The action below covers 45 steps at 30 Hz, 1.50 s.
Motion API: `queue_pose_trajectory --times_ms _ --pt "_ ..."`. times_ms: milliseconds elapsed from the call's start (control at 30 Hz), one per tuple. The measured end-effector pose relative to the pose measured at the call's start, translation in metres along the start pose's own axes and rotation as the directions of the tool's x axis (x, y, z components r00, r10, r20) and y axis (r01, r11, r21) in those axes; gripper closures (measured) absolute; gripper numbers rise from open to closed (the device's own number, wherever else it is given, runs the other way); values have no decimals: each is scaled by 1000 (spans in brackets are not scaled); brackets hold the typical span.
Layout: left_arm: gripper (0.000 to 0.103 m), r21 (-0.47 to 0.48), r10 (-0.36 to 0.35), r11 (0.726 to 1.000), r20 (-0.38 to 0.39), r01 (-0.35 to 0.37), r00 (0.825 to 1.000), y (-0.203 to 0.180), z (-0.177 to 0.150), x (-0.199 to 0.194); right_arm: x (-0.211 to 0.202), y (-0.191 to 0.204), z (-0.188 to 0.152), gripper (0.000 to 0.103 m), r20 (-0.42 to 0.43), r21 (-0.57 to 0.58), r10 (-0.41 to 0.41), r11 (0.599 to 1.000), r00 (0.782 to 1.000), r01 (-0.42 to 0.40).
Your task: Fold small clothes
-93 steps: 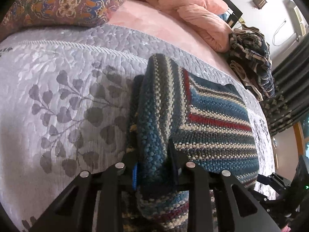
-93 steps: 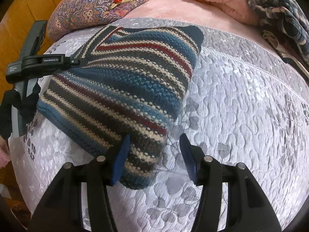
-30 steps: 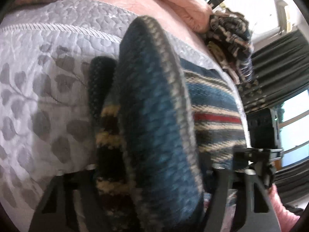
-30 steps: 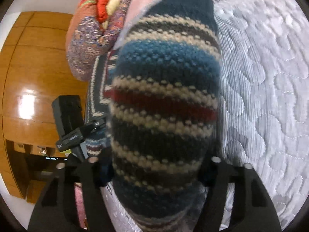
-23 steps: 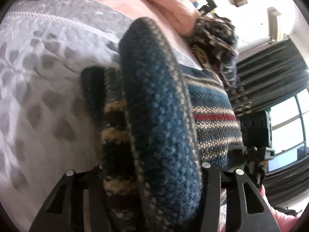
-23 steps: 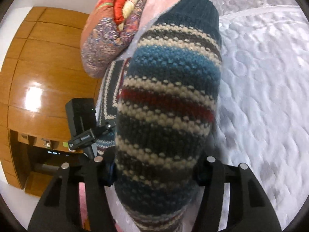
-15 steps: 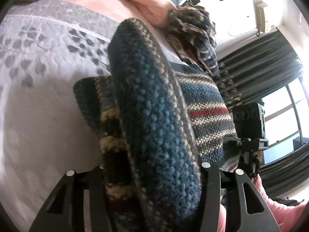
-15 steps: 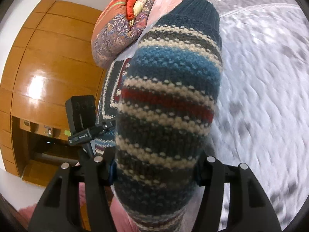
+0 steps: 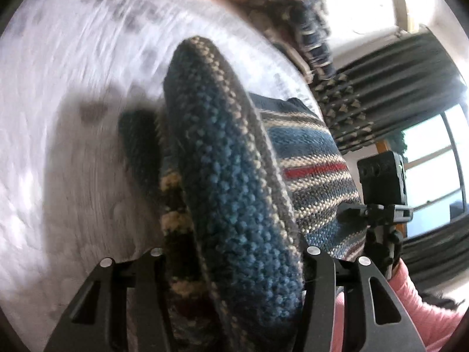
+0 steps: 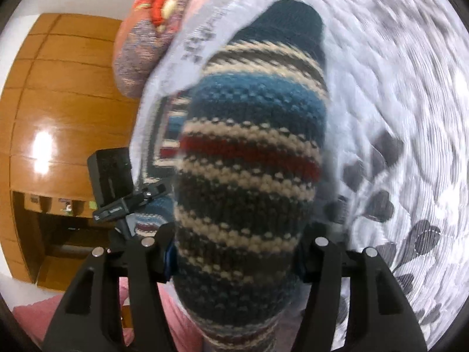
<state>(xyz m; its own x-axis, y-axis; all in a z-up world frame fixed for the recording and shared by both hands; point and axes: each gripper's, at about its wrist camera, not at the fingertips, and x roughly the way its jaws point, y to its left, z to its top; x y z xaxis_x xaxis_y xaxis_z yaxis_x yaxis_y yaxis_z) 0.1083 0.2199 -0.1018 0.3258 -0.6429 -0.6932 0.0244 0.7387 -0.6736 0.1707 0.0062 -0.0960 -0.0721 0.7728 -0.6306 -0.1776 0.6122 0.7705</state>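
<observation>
Bed: the quilt (image 9: 58, 161) is smeared with motion blur in both wrist views, sharper half a second ago, so both hands are swinging faster now.
Sweater: the striped knit sweater (image 9: 234, 190) lay flat on the quilt three seconds ago; now it hangs bunched and raised above the quilt between the two grippers, one thick folded edge at each.
Left gripper (image 9: 231, 255): clamped on the sweater's blue edge, as a second ago.
Right gripper (image 10: 234, 246): likewise pinching a thick striped roll of the sweater.
Meaning: judged from the lift, the sweater is mid-carry, probably to be turned or laid down for its next fold; no fold is being set right now.
</observation>
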Motion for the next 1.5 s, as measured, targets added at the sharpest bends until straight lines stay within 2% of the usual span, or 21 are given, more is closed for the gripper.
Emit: queue_pose_trajectory --times_ms 133,233,300,367,433,500,567,600,633,667,733,833,900,1000,1067,1133,1200,1300,1367,1433,1500 --pt "44 -8 -33 999 23 33 999 10 -3 3 -5 -8 -14 33 31 -4 11 1000 999 -11" --pt "39 -13 21 1000 1 -21 1000 2 -5 -1 -20 -7 -33 28 49 -18 -36 999 998 37" --pt "32 -8 77 997 -1 -77 997 -6 -9 -10 -26 -7 -43 26 56 -16 -56 998 997 57" --pt "30 4 143 990 4 -143 990 -13 -16 -21 -35 -8 -57 23 54 1 -63 998 997 63" --pt "30 9 174 985 22 -174 985 -21 -26 -33 -41 -9 -71 23 54 4 -74 997 996 74" --pt "30 24 230 973 62 -232 971 -33 -38 -48 -45 -6 -90 23 48 -8 -105 994 993 105" --pt "29 38 294 953 116 -300 949 -46 -53 -62 -47 -4 -105 25 47 -12 -129 991 991 130" --pt "26 41 312 946 152 -322 938 -54 -61 -70 -47 -5 -113 33 49 -6 -128 992 991 129" --pt "25 45 317 943 179 -329 931 -61 -70 -76 -48 -7 -123 47 45 7 -109 994 993 109" --pt "24 46 319 942 192 -333 928 -64 -79 -83 -47 -9 -129 51 41 19 -98 995 994 97" --pt "24 54 332 936 186 -348 925 -74 -89 -79 -50 -13 -141 60 54 31 -126 992 991 124" --pt "25 61 365 924 153 -378 918 -67 -107 -76 -59 -17 -158 68 82 58 -116 992 990 111" --pt "26 47 393 915 130 -401 910 -62 -112 -69 -66 -21 -169 70 99 77 -118 991 988 110" --pt "25 42 451 889 103 -457 887 -51 -119 -56 -68 -24 -183 70 110 94 -159 984 981 149" --pt "25 22 459 886 81 -462 885 -40 -123 -51 -66 -22 -190 70 108 92 -194 979 975 184" --pt "24 -8 445 895 69 -446 893 -32 -129 -51 -63 -16 -192 69 110 87 -224 973 968 215" --pt "23 -14 445 895 76 -446 892 -32 -132 -54 -67 -14 -199 68 117 83 -240 969 964 232" --pt "25 -10 471 881 79 -472 878 -40 -134 -59 -65 4 -196 65 137 76 -285 958 949 277" --pt "25 1 501 865 81 -502 862 -50 -136 -64 -62 22 -191 58 160 63 -353 936 922 347" --pt "23 10 527 848 83 -530 846 -61 -138 -69 -65 38 -193 24 194 56 -440 897 877 438" --pt "17 7 544 837 100 -547 833 -73 -140 -77 -71 49 -198 20 231 44 -495 865 837 499"
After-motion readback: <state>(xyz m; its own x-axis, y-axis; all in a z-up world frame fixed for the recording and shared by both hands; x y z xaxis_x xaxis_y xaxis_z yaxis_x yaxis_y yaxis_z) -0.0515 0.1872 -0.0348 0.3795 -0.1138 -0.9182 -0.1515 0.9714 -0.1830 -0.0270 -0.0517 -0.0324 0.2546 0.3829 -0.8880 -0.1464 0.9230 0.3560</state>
